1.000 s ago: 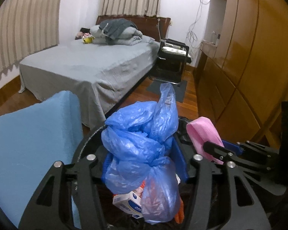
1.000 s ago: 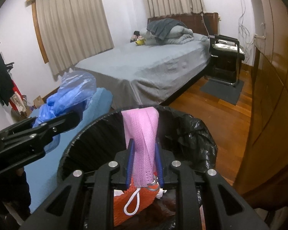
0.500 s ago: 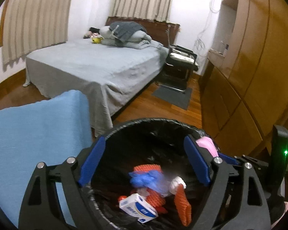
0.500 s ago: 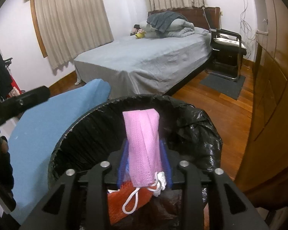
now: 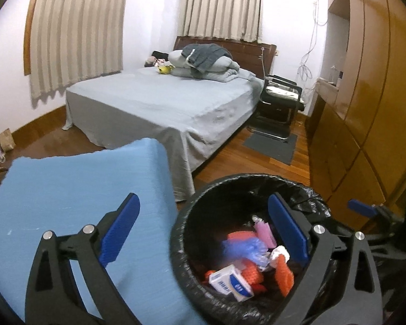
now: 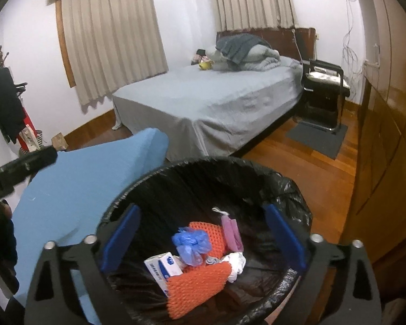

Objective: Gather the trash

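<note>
Right wrist view shows the right gripper (image 6: 201, 239) with jaws wide and empty directly over the trash bin (image 6: 159, 178), where the pink mask (image 6: 231, 233) lies at 1 o'clock beside the blue bag (image 6: 190, 245), while the left gripper (image 5: 205, 231), also wide, straddles the bin's rim.

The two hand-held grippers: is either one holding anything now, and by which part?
Nothing is held. The left hand-held gripper and the right hand-held gripper are both open above the trash bin.
</note>
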`<act>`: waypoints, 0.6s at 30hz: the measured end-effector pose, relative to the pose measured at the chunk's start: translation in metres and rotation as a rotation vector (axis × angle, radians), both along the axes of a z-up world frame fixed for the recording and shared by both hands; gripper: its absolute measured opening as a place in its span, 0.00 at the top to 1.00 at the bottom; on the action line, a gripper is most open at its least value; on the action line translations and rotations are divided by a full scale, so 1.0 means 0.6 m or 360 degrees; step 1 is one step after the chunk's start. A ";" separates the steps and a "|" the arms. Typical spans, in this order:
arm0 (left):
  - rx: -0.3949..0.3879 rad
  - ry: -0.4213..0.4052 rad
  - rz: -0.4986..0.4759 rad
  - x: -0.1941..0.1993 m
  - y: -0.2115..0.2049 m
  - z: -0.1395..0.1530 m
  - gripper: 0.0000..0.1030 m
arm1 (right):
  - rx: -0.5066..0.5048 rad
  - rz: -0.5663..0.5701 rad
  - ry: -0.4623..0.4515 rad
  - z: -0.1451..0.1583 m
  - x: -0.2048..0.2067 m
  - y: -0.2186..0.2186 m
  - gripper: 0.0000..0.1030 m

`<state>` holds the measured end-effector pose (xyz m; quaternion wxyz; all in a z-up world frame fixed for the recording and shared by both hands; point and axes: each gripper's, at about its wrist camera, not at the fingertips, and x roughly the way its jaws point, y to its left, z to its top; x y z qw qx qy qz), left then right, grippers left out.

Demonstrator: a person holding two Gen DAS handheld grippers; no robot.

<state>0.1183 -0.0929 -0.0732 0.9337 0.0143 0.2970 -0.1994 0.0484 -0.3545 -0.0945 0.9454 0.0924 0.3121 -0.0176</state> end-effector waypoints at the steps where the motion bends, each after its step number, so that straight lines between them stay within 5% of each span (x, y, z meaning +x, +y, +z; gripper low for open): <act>1: 0.0012 -0.0008 0.0010 -0.006 0.004 0.003 0.09 | 0.0003 0.0010 -0.0014 0.008 -0.004 0.005 0.06; 18: 0.0019 -0.0099 0.0184 -0.108 0.092 0.071 0.08 | 0.0030 0.0130 -0.0103 0.102 -0.064 0.088 0.06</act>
